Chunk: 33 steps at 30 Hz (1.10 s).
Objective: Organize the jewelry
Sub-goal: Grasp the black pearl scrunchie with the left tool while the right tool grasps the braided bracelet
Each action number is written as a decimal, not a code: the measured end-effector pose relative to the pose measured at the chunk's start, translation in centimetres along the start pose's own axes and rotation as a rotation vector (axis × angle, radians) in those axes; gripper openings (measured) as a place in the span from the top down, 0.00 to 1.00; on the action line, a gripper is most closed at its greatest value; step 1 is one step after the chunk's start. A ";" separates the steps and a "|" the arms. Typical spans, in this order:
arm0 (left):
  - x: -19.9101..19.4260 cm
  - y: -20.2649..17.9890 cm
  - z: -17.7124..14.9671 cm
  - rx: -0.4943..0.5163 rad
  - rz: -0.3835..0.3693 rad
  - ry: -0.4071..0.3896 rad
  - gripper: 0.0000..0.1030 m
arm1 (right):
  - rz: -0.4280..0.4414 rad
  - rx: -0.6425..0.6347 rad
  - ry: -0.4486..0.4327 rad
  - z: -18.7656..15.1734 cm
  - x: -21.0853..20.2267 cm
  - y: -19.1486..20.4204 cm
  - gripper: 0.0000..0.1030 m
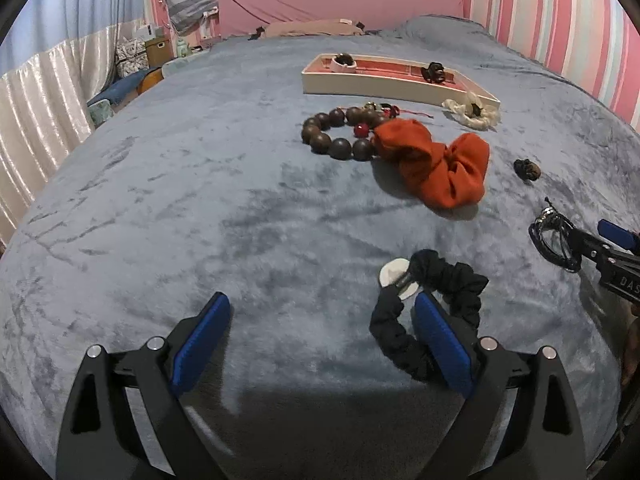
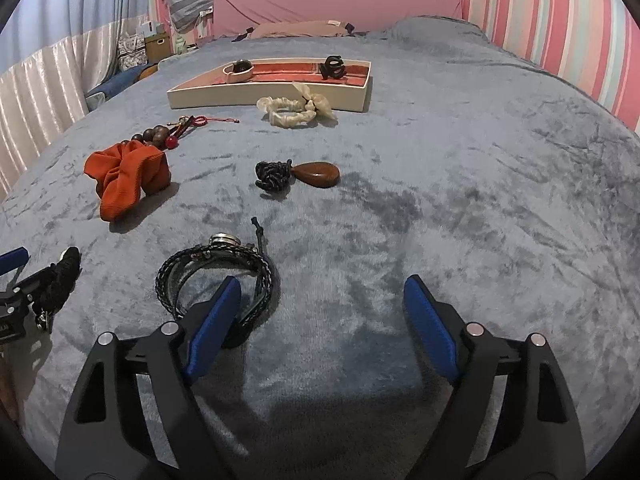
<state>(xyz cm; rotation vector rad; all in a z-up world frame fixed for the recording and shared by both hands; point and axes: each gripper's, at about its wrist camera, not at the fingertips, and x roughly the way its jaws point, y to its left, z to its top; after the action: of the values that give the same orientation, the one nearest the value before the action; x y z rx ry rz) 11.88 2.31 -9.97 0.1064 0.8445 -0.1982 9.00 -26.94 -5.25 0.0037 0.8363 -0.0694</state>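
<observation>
In the left wrist view our left gripper (image 1: 322, 334) is spread wide, holding nothing, with one finger poked inside the black scrunchie (image 1: 436, 308) on the bed (image 1: 180, 200); lifting could snag it. In the right wrist view our right gripper (image 2: 322, 312) is likewise released beside the braided bracelet (image 2: 216, 276); the tray (image 2: 268, 94) sits near the bed's far edge, and dragging could tangle cords.

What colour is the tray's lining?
Reddish-pink inside the cream tray, clearest in the right wrist view.

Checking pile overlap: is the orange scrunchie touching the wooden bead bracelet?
Touching. In the left wrist view the orange scrunchie lies over the wooden bead bracelet's near-right beads, no blanket visible between them.
</observation>
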 end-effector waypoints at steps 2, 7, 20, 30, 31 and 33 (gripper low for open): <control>0.2 0.0 0.0 0.002 -0.015 0.005 0.11 | 0.004 -0.001 0.009 0.0 0.3 0.0 0.22; 0.6 -0.1 0.1 0.008 -0.040 0.011 0.13 | 0.018 0.002 0.024 0.1 0.9 0.1 0.25; 0.8 -0.9 0.1 0.047 -0.081 0.006 0.47 | 0.025 -0.017 0.039 0.4 1.6 0.6 0.40; 0.8 -0.8 0.1 0.028 -0.087 0.009 0.78 | 0.056 -0.027 0.037 0.4 1.5 1.1 0.67; 0.8 -0.7 0.2 0.020 -0.091 0.009 0.81 | 0.065 -0.023 0.037 0.4 1.5 1.0 0.68; 0.8 -0.6 0.3 0.010 -0.098 0.013 0.85 | 0.075 -0.018 0.037 0.4 1.5 0.9 0.73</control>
<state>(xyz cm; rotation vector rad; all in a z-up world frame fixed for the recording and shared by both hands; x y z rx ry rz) 12.49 1.57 -10.40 0.0754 0.8623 -0.2942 10.31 -26.11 -6.10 0.0190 0.8733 0.0086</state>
